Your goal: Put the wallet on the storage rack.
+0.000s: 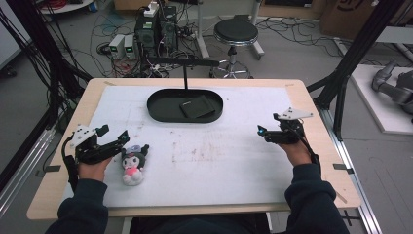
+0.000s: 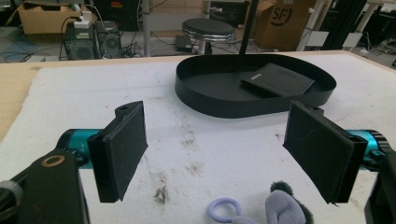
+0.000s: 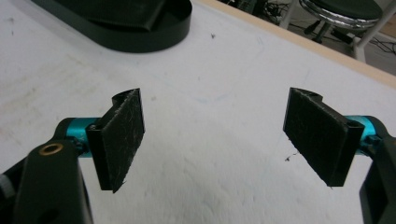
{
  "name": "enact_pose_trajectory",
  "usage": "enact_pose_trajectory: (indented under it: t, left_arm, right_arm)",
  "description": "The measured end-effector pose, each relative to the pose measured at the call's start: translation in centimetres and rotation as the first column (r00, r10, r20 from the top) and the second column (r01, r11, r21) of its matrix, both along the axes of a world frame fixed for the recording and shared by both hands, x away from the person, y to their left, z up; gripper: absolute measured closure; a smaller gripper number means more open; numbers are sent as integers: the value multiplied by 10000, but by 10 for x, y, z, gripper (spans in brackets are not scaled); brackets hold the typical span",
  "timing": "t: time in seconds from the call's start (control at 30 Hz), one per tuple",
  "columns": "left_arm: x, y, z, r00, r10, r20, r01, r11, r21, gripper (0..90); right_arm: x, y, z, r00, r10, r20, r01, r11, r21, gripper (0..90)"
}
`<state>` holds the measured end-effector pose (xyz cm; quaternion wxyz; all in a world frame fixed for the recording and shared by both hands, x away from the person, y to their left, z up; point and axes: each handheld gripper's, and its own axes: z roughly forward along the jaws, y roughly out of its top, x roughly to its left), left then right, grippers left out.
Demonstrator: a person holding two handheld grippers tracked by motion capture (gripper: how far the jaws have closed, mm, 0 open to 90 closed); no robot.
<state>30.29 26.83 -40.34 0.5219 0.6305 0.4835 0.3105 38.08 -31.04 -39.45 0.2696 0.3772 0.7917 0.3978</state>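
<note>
On the white mat (image 1: 219, 165) that covers the wooden table (image 1: 53, 195), a small plush doll (image 1: 133, 163) with black ears and a pink front lies near the person's left side. The left gripper (image 1: 116, 138) sits just beside it, jaws spread wide and clamping nothing. In the left gripper view the doll's grey-lilac ear (image 2: 280, 205) and a pale ring (image 2: 223, 208) peek up at the bottom edge, low between the two black pads (image 2: 123, 149), with neither pad touching them.

Across the table, well apart from the doll, the right gripper (image 1: 264, 132) hangs over bare mat, held in the person's right hand (image 1: 294, 148). Its jaws also stand wide apart with nothing between them, and in the right gripper view the white mat shows between the pads (image 3: 122, 137).

At the far middle of the mat sits a black oval tray (image 1: 160, 111) with a flat black wallet (image 1: 197, 107) lying inside it. Behind the tray a thin black post (image 1: 185, 78) rises.
</note>
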Motion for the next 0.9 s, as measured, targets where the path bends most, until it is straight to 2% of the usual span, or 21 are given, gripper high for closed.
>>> enact_pose_trajectory:
  t: [0.13, 0.27, 0.47, 0.57, 0.9]
  left_arm:
    - [1, 0, 0, 9999, -133, -37, 133, 9999, 83, 215]
    - [4, 2, 0, 9998, -176, -117, 177, 9998, 88, 218]
    - [5, 0, 0, 9998, -156, -155, 159, 9997, 209, 218]
    - [4, -1, 0, 9997, -205, -155, 209, 9994, 273, 222]
    - [3, -1, 0, 9996, -297, -37, 298, 9992, 255, 224]
  right_arm:
    - [-6, -7, -6, 9998, -174, 32, 174, 9995, -280, 211]
    - [-7, -12, -5, 9996, -292, 63, 292, 9995, 131, 211]
    - [-11, -23, -6, 9992, -386, 80, 382, 9983, 441, 211]
    - [-12, -28, -4, 9981, -554, 260, 538, 9967, 605, 211]
    - [-19, -28, 1, 9956, -749, 564, 717, 9959, 554, 211]
